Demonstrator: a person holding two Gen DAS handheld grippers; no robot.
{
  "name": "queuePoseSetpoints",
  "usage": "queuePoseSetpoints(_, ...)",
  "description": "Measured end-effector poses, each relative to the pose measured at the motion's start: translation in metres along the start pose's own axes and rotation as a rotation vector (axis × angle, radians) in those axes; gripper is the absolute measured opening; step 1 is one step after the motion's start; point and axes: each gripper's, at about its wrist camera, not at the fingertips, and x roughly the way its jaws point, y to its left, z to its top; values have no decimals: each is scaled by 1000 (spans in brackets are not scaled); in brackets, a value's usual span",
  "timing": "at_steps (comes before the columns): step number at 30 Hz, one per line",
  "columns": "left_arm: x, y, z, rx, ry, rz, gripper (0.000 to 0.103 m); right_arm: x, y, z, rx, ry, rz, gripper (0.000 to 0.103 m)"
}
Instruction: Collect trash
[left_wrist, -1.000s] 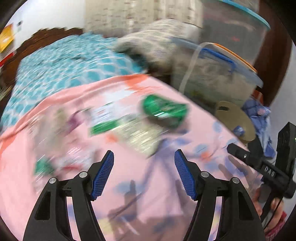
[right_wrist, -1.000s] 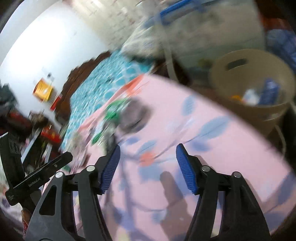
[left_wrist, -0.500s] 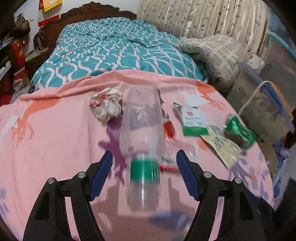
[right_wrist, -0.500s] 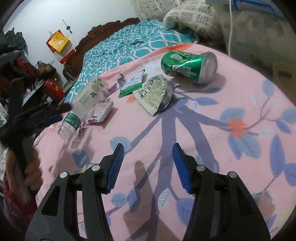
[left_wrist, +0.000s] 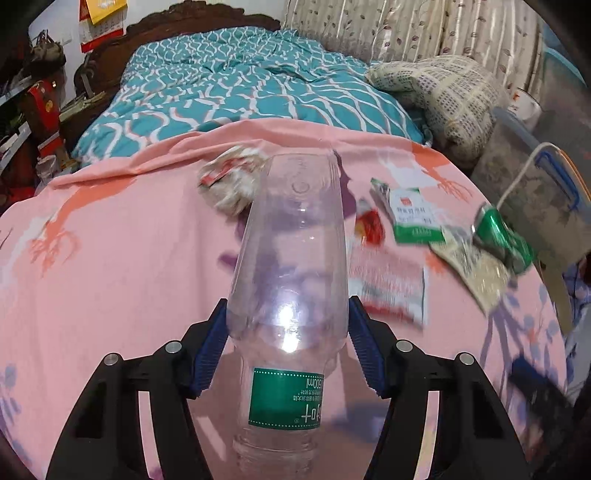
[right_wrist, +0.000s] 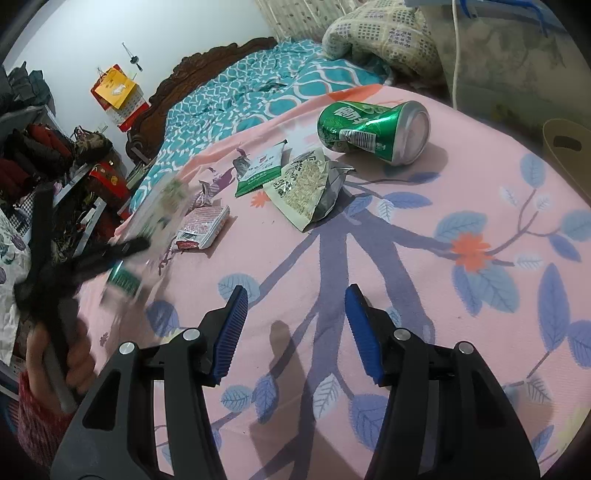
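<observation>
Here, the left gripper closes on a clear plastic bottle over the pink sheet.
Its fingers have just been narrowing and now press both sides of the bottle, whose cap end points toward the camera. The right gripper hangs half open and empty above the sheet. Farther off lie a green can, a green-and-white packet, a grey snack bag, a red-and-white wrapper and a crumpled paper ball.

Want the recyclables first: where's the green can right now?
The green can lies on its side at the pink sheet's far edge, right of the snack wrappers.
</observation>
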Motion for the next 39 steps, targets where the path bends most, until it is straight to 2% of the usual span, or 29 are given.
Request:
queuePoseSetpoints(7, -53, 18, -67, 55, -53, 42, 60, 2, 4, -1, -19, 6, -6, 58)
queuePoseSetpoints(11, -75, 28, -96, 50, -76, 77, 60, 4, 6, 0, -25, 7, -13, 58)
queuePoseSetpoints(14, -81, 39, -102, 17, -88, 107, 60, 5, 7, 0, -35, 10, -20, 58)
queuePoseSetpoints(18, -82, 50, -101, -25, -96, 102, 60, 8, 12, 4, -63, 17, -25, 57)
queuePoseSetpoints(23, -82, 48, -102, -11, -110, 109, 60, 14, 1, 38, 7, -31, -38, 58)
queuePoseSetpoints(30, -80, 53, -104, -36, -99, 67, 60, 62, -12, 78, 76, 15, -72, 62)
queuePoseSetpoints(31, -80, 52, -104, -33, -99, 71, 60, 64, -12, 81, 73, -1, -81, 61)
queuePoseSetpoints(33, -80, 53, -104, -30, -98, 74, 60, 69, -10, 82, 59, 5, -79, 30)
queuePoseSetpoints(34, -79, 54, -105, -30, -97, 75, 60, 70, -8, 81, 57, 21, -37, 30)
queuePoseSetpoints(39, -80, 54, -105, -43, -91, 66, 60, 44, 7, 50, 17, 42, 15, 27)
